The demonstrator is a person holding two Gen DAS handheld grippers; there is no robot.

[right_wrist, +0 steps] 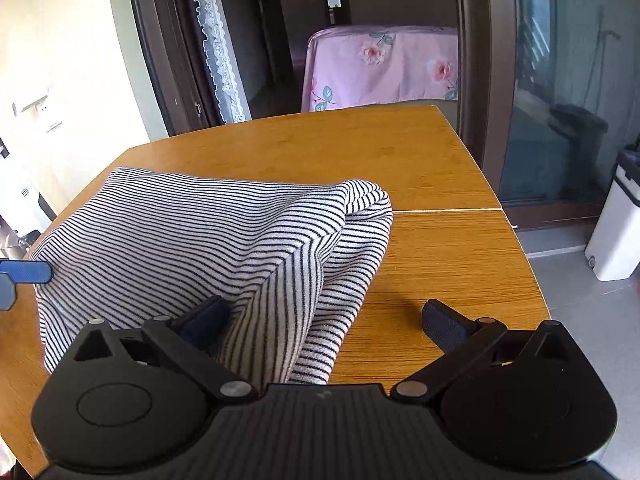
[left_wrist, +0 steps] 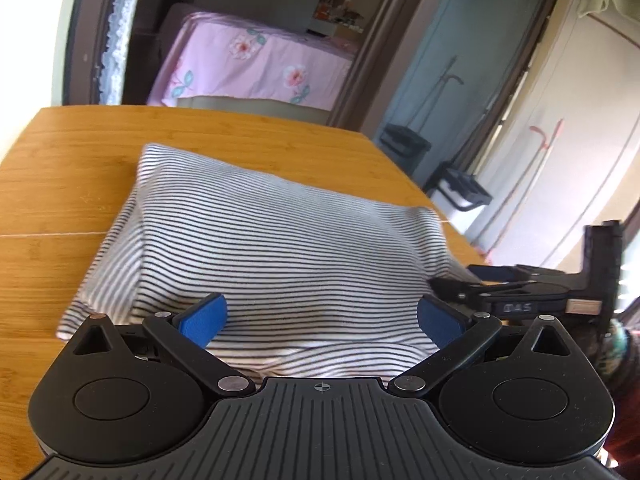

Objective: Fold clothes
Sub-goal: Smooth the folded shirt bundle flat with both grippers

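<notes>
Left wrist: striped garment (left_wrist: 276, 256) between spread fingers (left_wrist: 204, 318).

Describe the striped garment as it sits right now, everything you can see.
The striped garment is soft knit-looking fabric, white with thin dark stripes, folded into a puffy bundle on the wooden table. Its right side shows loose stacked layers with a rolled edge. The left gripper and right gripper are both open at its near edge, gripping nothing.

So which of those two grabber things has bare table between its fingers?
The right gripper: cloth covers only part of its gap, wooden table shows in the rest. The left gripper has only the striped shirt there.
</notes>
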